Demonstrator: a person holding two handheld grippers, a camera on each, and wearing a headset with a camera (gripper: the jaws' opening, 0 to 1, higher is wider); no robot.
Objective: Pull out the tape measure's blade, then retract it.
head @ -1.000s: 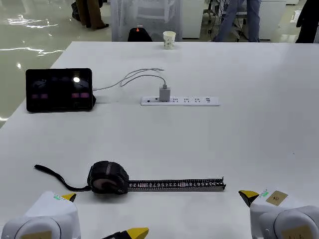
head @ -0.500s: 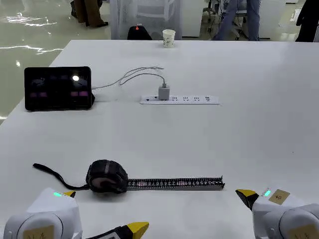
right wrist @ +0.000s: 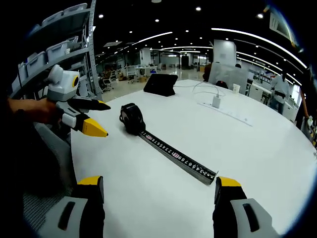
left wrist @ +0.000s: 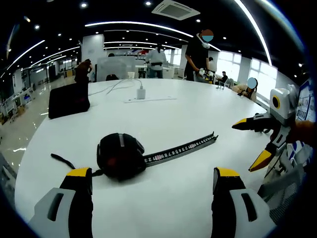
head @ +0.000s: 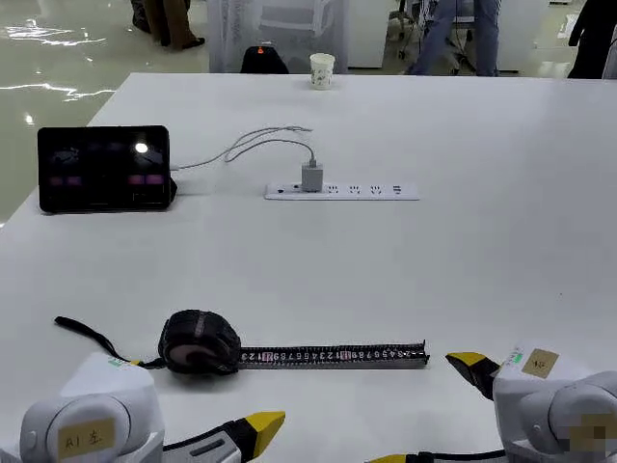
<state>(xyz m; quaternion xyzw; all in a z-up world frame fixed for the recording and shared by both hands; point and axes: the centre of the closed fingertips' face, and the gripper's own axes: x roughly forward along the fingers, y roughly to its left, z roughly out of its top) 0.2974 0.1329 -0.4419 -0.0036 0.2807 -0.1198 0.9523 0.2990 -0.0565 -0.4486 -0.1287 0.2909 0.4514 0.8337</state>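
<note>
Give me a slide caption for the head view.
Tape measure on the table, blade pulled out, open left claw and right claw nearby.

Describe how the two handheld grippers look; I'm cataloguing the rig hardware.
Both have rounded white housings and yellow-tipped jaws. The left gripper has a tan handwritten label on its body. The right gripper has a tan tag on top.

left gripper (left wrist: 152,173): jaws wide apart, empty, over desk (head: 482,145) near edge, left | right gripper (right wrist: 159,182): jaws wide apart, empty, same edge, right | both angled inward
</note>
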